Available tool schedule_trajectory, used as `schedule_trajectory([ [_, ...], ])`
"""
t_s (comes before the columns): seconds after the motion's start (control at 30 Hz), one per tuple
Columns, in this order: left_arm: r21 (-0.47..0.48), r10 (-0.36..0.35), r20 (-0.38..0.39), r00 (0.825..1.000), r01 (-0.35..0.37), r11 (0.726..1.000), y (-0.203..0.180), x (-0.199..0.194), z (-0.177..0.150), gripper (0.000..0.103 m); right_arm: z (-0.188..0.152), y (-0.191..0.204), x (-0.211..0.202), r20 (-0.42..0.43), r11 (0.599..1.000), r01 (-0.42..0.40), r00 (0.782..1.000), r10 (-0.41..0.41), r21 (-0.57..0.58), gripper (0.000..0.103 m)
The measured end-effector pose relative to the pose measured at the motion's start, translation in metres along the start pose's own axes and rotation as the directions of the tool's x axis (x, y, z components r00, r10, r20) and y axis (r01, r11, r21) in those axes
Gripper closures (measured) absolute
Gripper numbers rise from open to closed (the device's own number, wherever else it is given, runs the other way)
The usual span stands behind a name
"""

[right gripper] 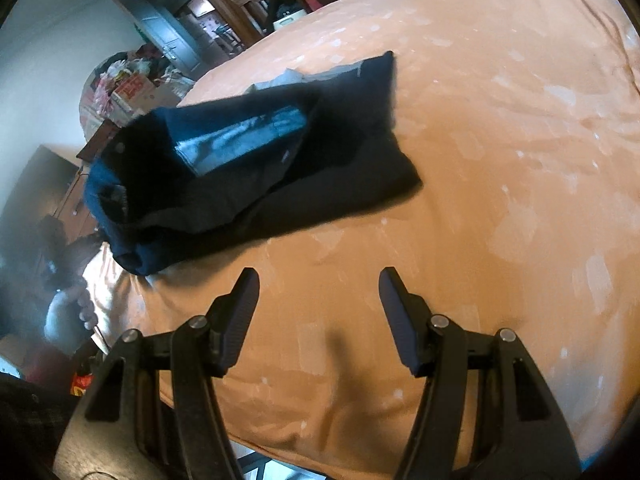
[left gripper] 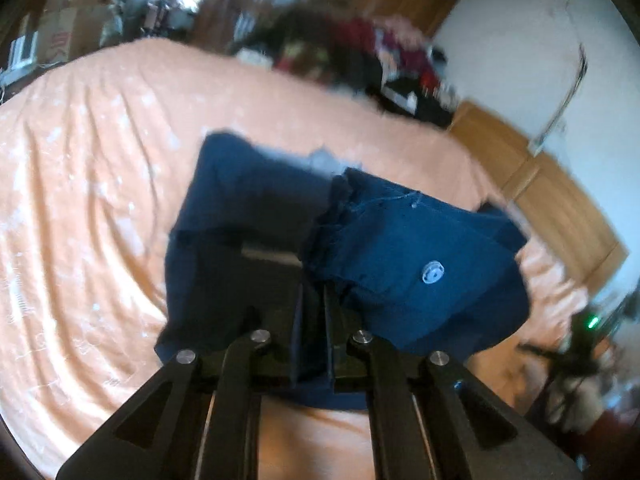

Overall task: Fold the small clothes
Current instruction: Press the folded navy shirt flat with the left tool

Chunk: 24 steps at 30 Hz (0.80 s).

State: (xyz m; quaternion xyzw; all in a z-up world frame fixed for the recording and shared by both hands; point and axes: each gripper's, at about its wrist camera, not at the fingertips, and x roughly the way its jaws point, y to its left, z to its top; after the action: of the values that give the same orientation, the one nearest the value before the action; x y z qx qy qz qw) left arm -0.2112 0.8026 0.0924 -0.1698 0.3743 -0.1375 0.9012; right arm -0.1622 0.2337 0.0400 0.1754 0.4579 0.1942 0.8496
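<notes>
The left claw (left gripper: 312,304) is pinching a raised fold of the navy garment (left gripper: 400,264) between nearly closed jaws. The garment is lying on the orange bed sheet (left gripper: 88,184), one flap turned over and showing a white snap button (left gripper: 433,273). The right claw (right gripper: 318,312) is hovering wide and empty just beside the garment. The cloth appears light, limp and thin; hems and corners are offering the firmest purchase.

No legible text, labels or numbers; box printing too blurred.
</notes>
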Motion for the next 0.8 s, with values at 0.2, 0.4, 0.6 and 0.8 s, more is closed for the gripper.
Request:
schedule_trajectory([
  [0.2, -0.029, 0.012, 0.002, 1.0, -0.012, 1.0, 0.003, 0.016, 0.01, 0.097, 0.04, 0.008, 0.003, 0.007, 0.987, -0.003, 1.0, 0.004, -0.158, 0.033],
  [0.4, -0.004, 0.016, -0.027, 0.999, -0.016, 1.0, 0.0, 0.031, 0.014, 0.097, 0.101, 0.012, 0.046, -0.031, 0.861, 0.066, 0.995, -0.094, -0.504, 0.03],
  [0.6, -0.028, 0.027, -0.07, 0.997, -0.029, 0.999, 0.007, 0.048, 0.022, 0.097, 0.141, 0.011, 0.11, -0.197, 0.735, -0.1, 0.979, -0.046, -0.671, 0.032],
  [0.8, -0.037, 0.013, -0.115, 0.993, -0.017, 0.999, 0.013, 0.064, 0.031, 0.097, 0.162, 0.04, 0.149, -0.289, 0.642, -0.292, 0.951, 0.113, -0.709, 0.033],
])
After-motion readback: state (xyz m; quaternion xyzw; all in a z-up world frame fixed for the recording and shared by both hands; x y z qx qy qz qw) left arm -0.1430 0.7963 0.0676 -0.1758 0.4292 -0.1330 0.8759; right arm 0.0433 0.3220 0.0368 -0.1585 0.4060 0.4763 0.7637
